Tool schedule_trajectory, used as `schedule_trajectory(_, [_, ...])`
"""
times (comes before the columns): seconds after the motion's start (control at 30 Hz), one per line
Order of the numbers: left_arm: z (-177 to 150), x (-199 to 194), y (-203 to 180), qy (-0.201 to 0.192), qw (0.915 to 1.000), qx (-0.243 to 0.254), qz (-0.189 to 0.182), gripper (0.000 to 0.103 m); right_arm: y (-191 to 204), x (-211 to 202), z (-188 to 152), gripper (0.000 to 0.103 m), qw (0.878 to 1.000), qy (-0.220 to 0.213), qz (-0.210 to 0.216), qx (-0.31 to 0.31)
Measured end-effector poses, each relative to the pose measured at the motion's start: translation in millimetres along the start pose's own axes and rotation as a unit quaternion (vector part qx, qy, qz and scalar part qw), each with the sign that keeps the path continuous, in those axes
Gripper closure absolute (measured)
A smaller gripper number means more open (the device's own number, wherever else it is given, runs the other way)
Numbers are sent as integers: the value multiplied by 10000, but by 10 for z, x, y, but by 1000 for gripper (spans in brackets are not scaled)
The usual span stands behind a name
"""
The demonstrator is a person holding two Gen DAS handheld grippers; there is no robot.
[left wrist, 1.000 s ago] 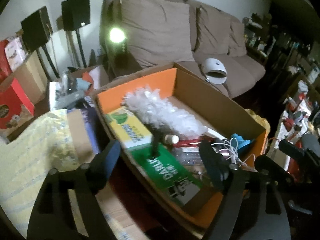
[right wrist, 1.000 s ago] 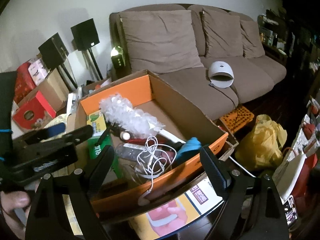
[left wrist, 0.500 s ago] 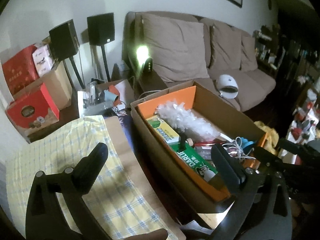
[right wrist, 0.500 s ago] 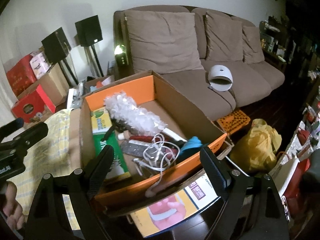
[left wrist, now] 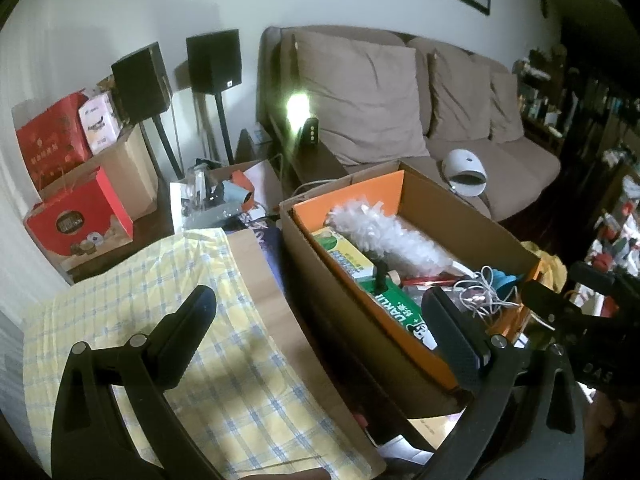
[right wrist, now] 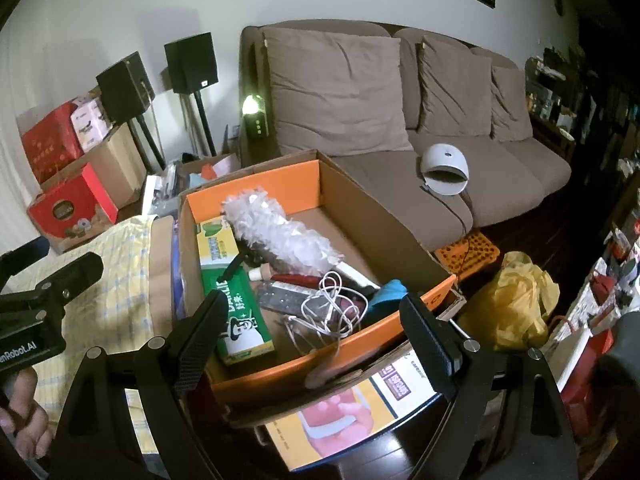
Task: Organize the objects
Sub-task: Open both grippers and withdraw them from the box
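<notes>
An open cardboard box [right wrist: 256, 192] with orange inner flaps holds a white feather duster [right wrist: 280, 232], a green toothpaste carton [right wrist: 240, 320], a yellow-green carton [right wrist: 216, 244], a tangled white cable [right wrist: 324, 312] and a blue item [right wrist: 388, 296]. My right gripper [right wrist: 316, 336] hangs open over the box's near edge with nothing between its fingers. My left gripper [left wrist: 320, 332] stands open and empty left of the box, above a yellow checked cloth [left wrist: 200, 360] and the box's side wall [left wrist: 320, 280]. The duster [left wrist: 392, 236] and cable [left wrist: 480, 296] show beyond it.
A brown sofa [right wrist: 500, 168] with a white dome-shaped device [right wrist: 444, 164] stands behind the box. Two black speakers [left wrist: 214, 60] on stands and red gift boxes [left wrist: 76, 220] fill the left. A yellow bag [right wrist: 516, 300] and an orange crate [right wrist: 468, 252] lie on the dark floor at right.
My left gripper drew back and up from over the box to its left side, jaws spreading wider. The right gripper rose slightly and stayed open.
</notes>
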State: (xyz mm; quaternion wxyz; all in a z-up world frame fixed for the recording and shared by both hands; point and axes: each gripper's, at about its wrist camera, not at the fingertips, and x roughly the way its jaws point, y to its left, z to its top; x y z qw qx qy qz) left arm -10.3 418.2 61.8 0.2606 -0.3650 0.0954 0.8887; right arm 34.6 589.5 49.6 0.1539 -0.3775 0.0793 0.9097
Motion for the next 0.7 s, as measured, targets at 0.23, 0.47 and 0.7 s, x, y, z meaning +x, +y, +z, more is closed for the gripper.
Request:
schedule_trajectory(0.23, [-3,10,102,76,9997,-222,-91,0,13,-15,-7,14,10000,-23,-39,-29])
schedule_trajectory(0.47, [-24,21,130,139,9993,-288,-182,0,12,-3,2,14,10000,9,-46,-44])
schedule_trajectory(0.7, [-34,5,104,177,9991,-266,-273,0,21,-1,7,14,10000,23,-51,-56])
